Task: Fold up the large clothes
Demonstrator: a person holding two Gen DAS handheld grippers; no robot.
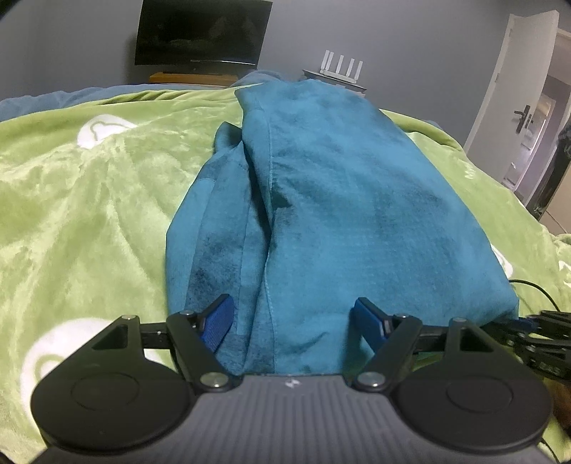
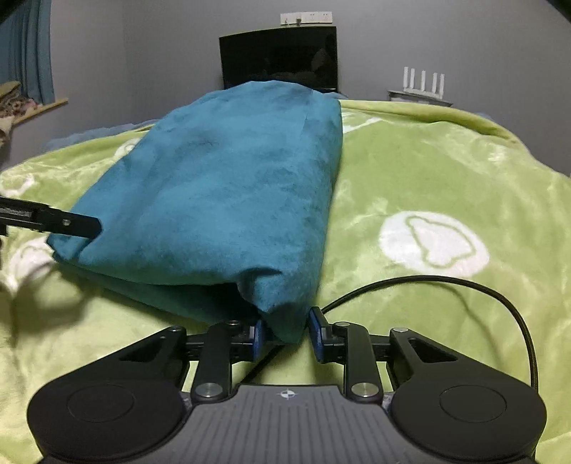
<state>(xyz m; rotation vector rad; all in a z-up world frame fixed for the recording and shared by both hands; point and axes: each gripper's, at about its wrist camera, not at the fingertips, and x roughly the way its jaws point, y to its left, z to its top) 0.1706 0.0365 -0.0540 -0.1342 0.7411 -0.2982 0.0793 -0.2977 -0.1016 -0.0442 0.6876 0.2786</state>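
A large teal garment [image 1: 321, 200] lies folded lengthwise on a green blanket [image 1: 89, 214]. My left gripper [image 1: 292, 317] is open, its blue pads [image 1: 217, 321] spread over the garment's near edge. In the right wrist view the same teal garment [image 2: 221, 200] runs away from me. My right gripper [image 2: 285, 332] has its blue pads [image 2: 316, 332] on either side of the garment's near right corner, with a small gap on each side. The left gripper's black finger [image 2: 71, 225] shows at the garment's left corner.
The green blanket [image 2: 446, 178] with white patterns covers the bed. A black cable [image 2: 464, 285] lies on it at the right. A dark monitor [image 1: 200, 32] and a white router [image 1: 342, 67] stand at the far wall. A door [image 1: 517, 107] is at the right.
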